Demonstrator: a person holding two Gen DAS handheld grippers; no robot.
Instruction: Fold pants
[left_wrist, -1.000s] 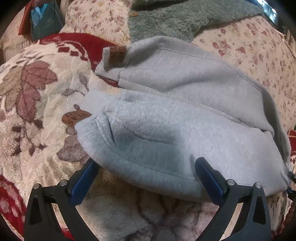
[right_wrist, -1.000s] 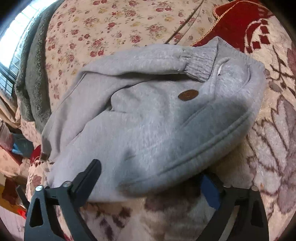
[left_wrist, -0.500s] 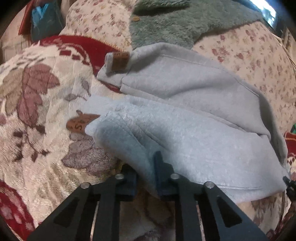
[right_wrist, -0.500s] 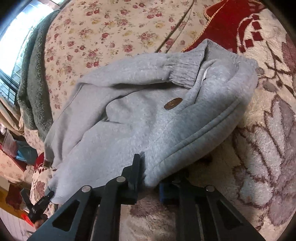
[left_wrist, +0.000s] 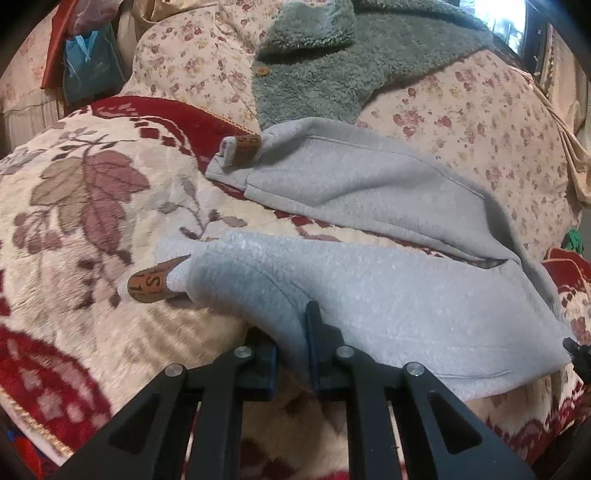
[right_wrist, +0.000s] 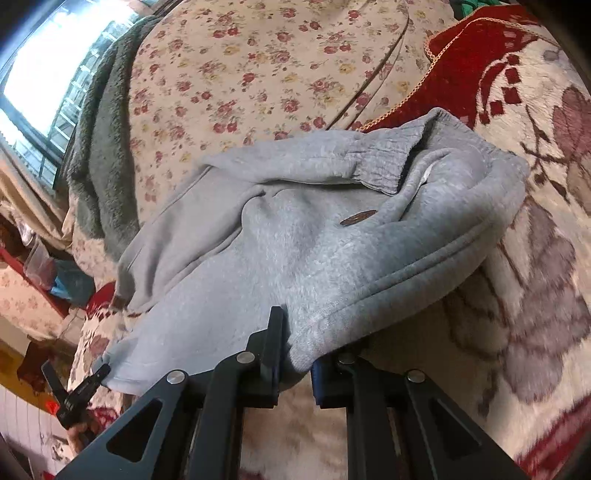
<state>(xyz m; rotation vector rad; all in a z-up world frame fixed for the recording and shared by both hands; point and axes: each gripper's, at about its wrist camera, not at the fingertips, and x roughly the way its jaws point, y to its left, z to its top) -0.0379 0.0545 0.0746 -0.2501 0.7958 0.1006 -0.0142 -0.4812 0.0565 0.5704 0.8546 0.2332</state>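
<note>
Right gripper (right_wrist: 295, 354) clamped on near edge of grey pants (right_wrist: 295, 236), fabric bunched btwn its jaws. Pants spread ahead over plush blanket (right_wrist: 535, 295); floral quilt (right_wrist: 258, 74) beyond.

We see the pants (left_wrist: 388, 295), light grey fleece, lying on a bed, folded over so one part rests near the other. Two brown tags mark the cuff ends, one (left_wrist: 247, 149) on the far leg, one (left_wrist: 149, 282) on the near leg. The near edge is lifted off the bedding and bunched. A ribbed cuff (right_wrist: 384, 168) lies across the top, beside a small brown patch (right_wrist: 357, 218).
</note>
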